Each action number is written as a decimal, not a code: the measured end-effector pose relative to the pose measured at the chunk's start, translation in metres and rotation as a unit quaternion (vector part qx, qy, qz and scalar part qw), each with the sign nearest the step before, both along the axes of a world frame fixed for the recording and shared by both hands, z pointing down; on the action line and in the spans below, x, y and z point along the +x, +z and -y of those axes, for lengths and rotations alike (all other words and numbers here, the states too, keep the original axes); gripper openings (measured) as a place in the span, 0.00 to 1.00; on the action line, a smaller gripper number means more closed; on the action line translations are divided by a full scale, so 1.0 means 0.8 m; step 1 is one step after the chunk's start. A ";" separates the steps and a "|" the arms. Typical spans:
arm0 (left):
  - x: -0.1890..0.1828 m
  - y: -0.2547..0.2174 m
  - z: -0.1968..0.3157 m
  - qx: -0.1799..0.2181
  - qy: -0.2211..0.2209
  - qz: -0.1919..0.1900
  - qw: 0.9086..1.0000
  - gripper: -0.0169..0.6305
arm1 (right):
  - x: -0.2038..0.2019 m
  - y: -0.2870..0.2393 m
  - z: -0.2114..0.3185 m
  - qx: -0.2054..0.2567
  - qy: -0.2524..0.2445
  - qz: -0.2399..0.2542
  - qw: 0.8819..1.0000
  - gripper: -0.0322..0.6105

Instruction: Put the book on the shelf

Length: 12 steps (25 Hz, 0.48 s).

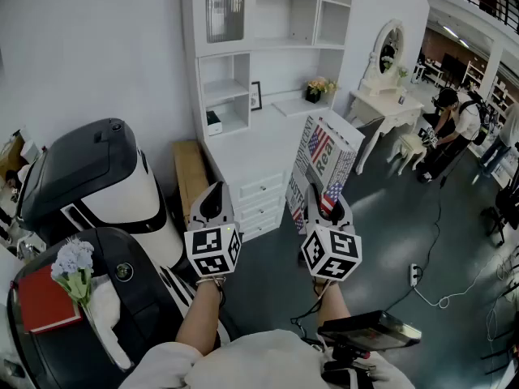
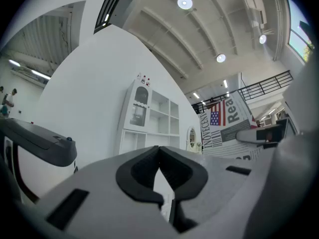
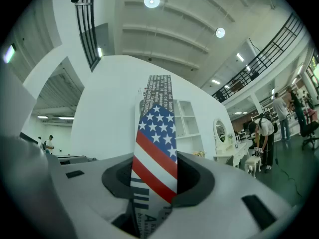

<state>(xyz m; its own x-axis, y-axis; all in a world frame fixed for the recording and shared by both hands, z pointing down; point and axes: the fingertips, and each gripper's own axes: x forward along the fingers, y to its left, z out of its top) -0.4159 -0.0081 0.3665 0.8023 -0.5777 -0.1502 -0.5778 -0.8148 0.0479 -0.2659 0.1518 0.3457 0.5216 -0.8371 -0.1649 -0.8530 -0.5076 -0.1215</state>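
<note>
A book (image 1: 323, 164) with a newspaper and American-flag cover stands upright in my right gripper (image 1: 318, 209), whose jaws are shut on its lower edge. In the right gripper view the book's flag-printed spine (image 3: 155, 143) rises straight up between the jaws. My left gripper (image 1: 212, 203) hangs beside it to the left, shut and empty; its pads (image 2: 164, 176) meet with nothing between them. The white shelf unit (image 1: 259, 71) with open cubbies stands ahead against the wall, and it also shows in the left gripper view (image 2: 149, 118), with the book (image 2: 227, 126) at the right.
A black and white machine (image 1: 89, 185) stands at the left, with a red book (image 1: 45, 298) and pale flowers (image 1: 75, 266) near it. A wooden bench (image 1: 190, 177) is beside the shelf. A white dressing table (image 1: 389, 104) and a bending person (image 1: 450, 128) are at the right. Cables (image 1: 438, 282) lie on the floor.
</note>
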 end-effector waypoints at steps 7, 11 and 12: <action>0.004 -0.006 -0.001 0.003 0.005 -0.002 1.000 0.04 | -0.002 -0.001 0.001 -0.001 -0.001 0.001 1.000 0.31; 0.009 -0.004 0.002 0.006 0.015 0.004 1.000 0.04 | -0.001 0.003 0.003 -0.012 0.008 -0.002 1.000 0.31; 0.011 -0.005 0.001 0.007 0.018 0.006 1.000 0.04 | 0.000 0.004 0.002 -0.011 0.009 0.003 1.000 0.31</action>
<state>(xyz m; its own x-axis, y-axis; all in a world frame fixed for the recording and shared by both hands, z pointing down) -0.4073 -0.0092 0.3627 0.8244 -0.5461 -0.1486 -0.5482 -0.8358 0.0301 -0.2661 0.1500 0.3487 0.5368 -0.8314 -0.1436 -0.8435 -0.5248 -0.1146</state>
